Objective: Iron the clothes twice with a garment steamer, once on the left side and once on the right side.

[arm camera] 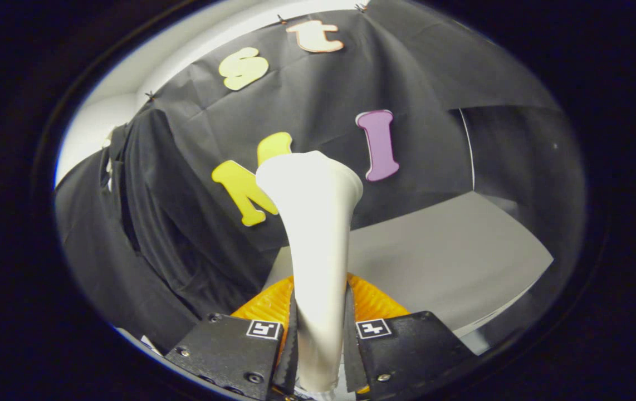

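— Between the two fingers of the gripper point(318, 340), what is that pale thing?

— One garment steamer point(315, 234), seen from behind its handle. It looks like smooth, glossy cream plastic: a narrow stem low down that widens upward into a flared, rounded head. Both fingers press against the stem, one on each side, so the gripper is closed on it and holds it upright, leaning slightly.

— What do the fingers point(290, 345) look like?

— Two of them, with ridged, saw-toothed inner faces touching the stem. Each sits on a flat, matte block with small screws, and each block carries one square printed marker. That makes two markers.

— And the clothes?

— One dark garment point(128, 239) hangs beside the steamer, ahead of the fingers and apart from the steamer's head. Soft, matte fabric, falling in long vertical folds; a paler patch shows near its top, too small to make out.

— What is behind all this?

— The booth wall point(318, 100), a black cloth, wrinkled and creased, pinned along its top edge. Above it a pale, smooth wall curves away.

— Any surface?

— A flat, light grey table point(451, 256), plain and matte, lies beyond the fingers on the side away from the garment, meeting the cloth at its far edge.
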Motion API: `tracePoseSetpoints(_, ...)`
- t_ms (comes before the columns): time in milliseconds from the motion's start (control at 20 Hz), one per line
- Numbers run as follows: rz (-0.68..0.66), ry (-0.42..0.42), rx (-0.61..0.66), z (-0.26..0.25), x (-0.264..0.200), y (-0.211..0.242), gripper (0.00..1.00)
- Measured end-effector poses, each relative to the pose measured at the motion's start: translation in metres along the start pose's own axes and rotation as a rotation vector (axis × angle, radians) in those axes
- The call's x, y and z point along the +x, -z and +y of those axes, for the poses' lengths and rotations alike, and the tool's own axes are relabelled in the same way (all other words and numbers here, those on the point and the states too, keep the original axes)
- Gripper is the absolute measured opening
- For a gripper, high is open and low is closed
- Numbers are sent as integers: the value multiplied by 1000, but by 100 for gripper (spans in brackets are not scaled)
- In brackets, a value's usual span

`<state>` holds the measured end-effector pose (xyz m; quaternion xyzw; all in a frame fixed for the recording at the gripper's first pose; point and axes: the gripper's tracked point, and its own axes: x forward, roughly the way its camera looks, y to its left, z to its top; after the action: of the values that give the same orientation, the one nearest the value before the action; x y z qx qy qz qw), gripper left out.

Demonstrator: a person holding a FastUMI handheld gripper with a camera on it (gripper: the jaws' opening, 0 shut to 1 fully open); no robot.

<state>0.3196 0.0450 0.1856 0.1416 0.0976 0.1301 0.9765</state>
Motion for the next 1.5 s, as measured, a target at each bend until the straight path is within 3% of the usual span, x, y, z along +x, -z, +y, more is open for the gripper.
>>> tracePoseSetpoints(400, -127, -38, -123, 106, -29, -31, 36)
tracePoseSetpoints(1000, -255, -89, -283, 265, -23, -59, 36)
tracePoseSetpoints(1500, -263, -59, -390, 313, -14, -39, 36)
